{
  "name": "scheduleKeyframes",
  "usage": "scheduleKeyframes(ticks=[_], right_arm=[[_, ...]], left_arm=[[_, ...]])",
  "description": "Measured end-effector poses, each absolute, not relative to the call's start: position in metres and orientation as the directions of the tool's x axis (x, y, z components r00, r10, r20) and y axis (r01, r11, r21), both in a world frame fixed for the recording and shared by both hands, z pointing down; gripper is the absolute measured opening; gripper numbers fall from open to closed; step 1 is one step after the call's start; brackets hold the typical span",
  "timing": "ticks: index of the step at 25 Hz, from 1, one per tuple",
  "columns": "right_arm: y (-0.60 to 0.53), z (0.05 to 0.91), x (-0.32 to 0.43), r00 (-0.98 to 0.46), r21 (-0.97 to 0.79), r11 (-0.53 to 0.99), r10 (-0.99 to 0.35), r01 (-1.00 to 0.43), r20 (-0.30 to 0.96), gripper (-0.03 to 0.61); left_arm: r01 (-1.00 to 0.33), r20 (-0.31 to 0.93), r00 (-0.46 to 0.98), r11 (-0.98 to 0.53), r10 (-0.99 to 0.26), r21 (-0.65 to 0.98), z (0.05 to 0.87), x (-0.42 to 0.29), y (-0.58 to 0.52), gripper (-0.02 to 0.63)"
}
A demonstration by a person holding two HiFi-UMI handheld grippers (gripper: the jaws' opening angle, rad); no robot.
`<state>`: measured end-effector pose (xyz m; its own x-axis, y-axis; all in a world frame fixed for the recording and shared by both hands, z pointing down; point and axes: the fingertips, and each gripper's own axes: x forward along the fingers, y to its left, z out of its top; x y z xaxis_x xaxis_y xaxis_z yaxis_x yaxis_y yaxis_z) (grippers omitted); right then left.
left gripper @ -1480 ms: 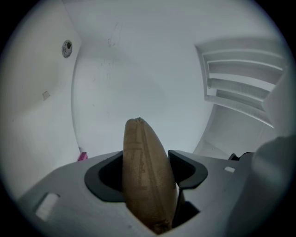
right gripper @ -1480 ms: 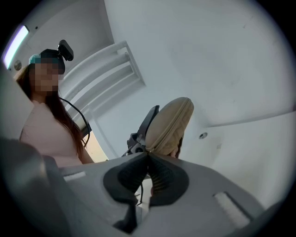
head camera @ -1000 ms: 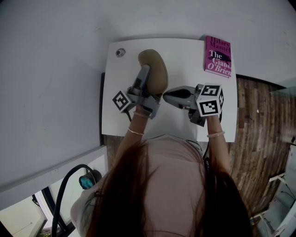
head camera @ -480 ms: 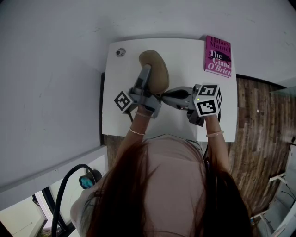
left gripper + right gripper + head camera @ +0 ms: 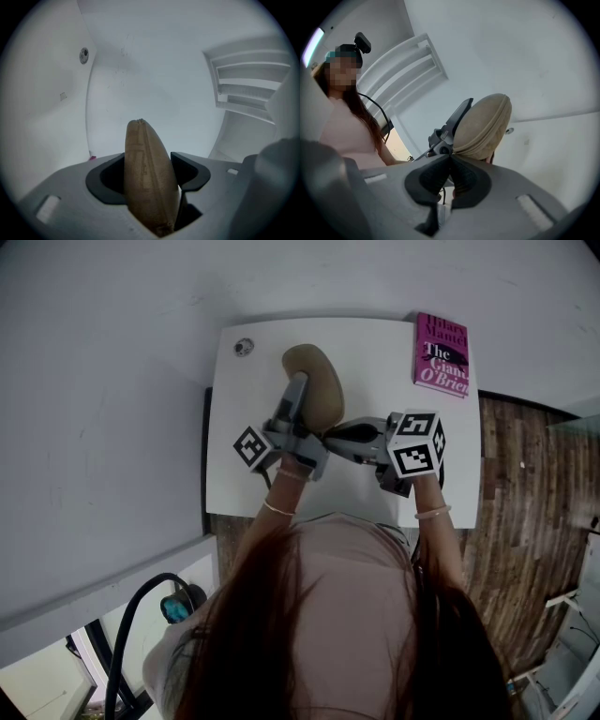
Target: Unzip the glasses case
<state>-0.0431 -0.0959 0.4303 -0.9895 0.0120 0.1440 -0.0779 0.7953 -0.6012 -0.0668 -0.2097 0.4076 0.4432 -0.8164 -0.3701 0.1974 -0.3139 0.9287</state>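
Clamping the tan oval fabric glasses case [image 5: 317, 381] edge-up in the left gripper [image 5: 147, 169], jaws standing wide on its flat sides, over the white table [image 5: 375, 357]. Right gripper [image 5: 450, 158] is holding its jaw tips closed together right at the case's near end. Can't make out whether a zipper pull is pinched there. Pink paperback book [image 5: 442, 353] is lying at the far right corner.

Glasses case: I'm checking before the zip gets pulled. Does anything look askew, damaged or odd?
Nothing stands out. The glasses case sits on edge, clamped in the left gripper, with no visible damage. The right gripper is closed at its near end. The book lies flat at the table's far corner.
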Motion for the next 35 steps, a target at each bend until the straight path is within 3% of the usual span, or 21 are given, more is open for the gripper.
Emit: scheduleKeyframes(ticks=[12,24,35], right_arm=[[-0.095,0.437,-0.036,-0.973,-0.537,0.836,0.02,-0.11,0.23,0.004],[-0.098,0.439,-0.03,-0.979,-0.56,0.812,-0.065,-0.163,0.191,0.016],[-0.111,0.45,-0.012,-0.952,-0.523,0.8,-0.195,-0.294,0.238,0.011]], left_arm=[[0.206,-0.355,0.461,-0.291,-0.813,0.934,0.418,-0.054,-0.21,0.296],[0.179,-0.372,0.482,-0.327,-0.793,0.928,0.407,-0.057,-0.216,0.296],[0.024,-0.334,0.522,-0.378,-0.785,0.926,0.4,-0.073,-0.211,0.296]])
